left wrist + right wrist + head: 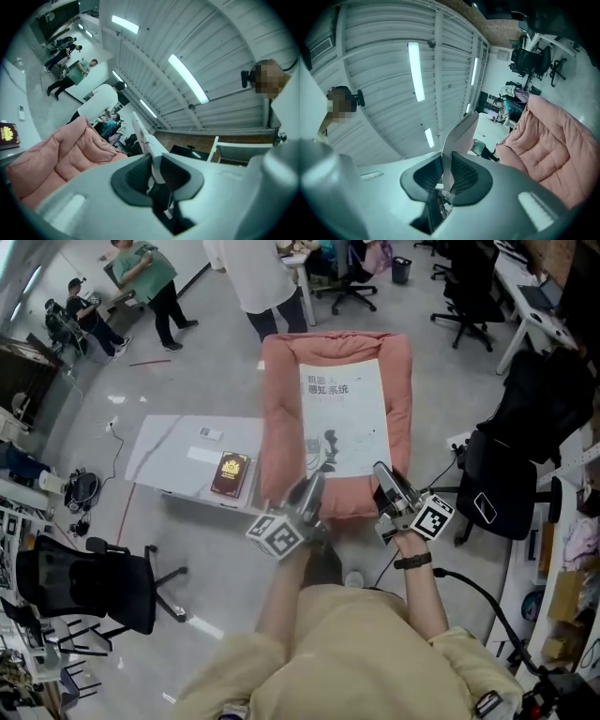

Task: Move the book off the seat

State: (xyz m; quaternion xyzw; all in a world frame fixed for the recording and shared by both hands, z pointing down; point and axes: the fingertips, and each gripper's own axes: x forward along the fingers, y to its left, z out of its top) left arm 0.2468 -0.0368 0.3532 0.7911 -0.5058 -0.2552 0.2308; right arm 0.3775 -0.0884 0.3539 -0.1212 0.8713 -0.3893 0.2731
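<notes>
Over the pink seat [281, 399] the white book [344, 418] is held by its near edge, with one gripper at each near corner. The left gripper [314, 486] has its jaws nearly together, clamped on the thin edge at the book's near left corner. In the left gripper view the pads press on both faces and the book runs up and away from them, with the pink cushion to the left of it. The right gripper [384, 474] grips the near right corner the same way, its jaws narrow and pinching the cover, which curves upward out of them in the right gripper view. From the head view the book covers the middle of the seat, printed side up. Whether its far edge touches the cushion cannot be told. Left of the seat stands a low white table [164, 451] with a dark red booklet [231, 474] on it.
</notes>
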